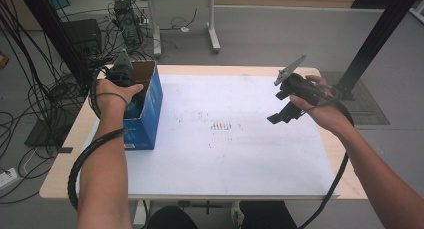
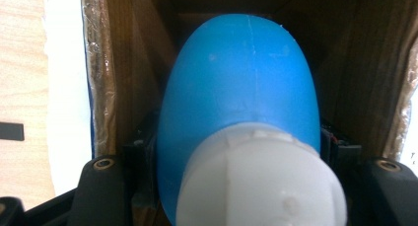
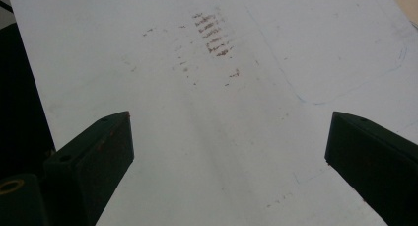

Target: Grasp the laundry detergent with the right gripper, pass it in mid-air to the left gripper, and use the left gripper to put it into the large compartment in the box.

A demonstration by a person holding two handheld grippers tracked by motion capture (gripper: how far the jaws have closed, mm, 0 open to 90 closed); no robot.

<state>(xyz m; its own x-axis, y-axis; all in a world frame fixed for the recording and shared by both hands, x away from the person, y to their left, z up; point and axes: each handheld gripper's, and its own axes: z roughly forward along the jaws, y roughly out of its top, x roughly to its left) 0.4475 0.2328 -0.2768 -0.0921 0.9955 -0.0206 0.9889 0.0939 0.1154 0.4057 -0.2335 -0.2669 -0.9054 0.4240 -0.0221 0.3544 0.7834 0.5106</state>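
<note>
Item 1: blue plastic bottle (image 2: 241,93) with a white screw cap (image 2: 259,179). Location: inside the open blue cardboard box (image 1: 150,106), which stands at the left edge of the tabletop (image 1: 225,164). In the left gripper view the bottle lies between the box's brown inner walls, cap end nearest the camera, body reaching deeper into the box.

Item 2: left tongs (image 1: 131,91). Lowered into the open top of the box, held by the person's left hand (image 1: 112,96). The jaws stand close against both flanks of the bottle, just behind the cap: clenched on the bottle.

Item 3: right tongs (image 3: 229,152). In the high view they are held above the right part of the tabletop by the right hand (image 1: 325,111), well apart from the box, pointing down and toward the middle. Jaws spread wide, released, nothing between them.

Item 4: white sheet (image 3: 246,112) covering the tabletop. It bears a patch of small brown marks (image 1: 222,125) near its centre, seen beyond the right jaws in the right gripper view.

Item 5: black cables (image 1: 95,149), one trailing along each forearm.
</note>
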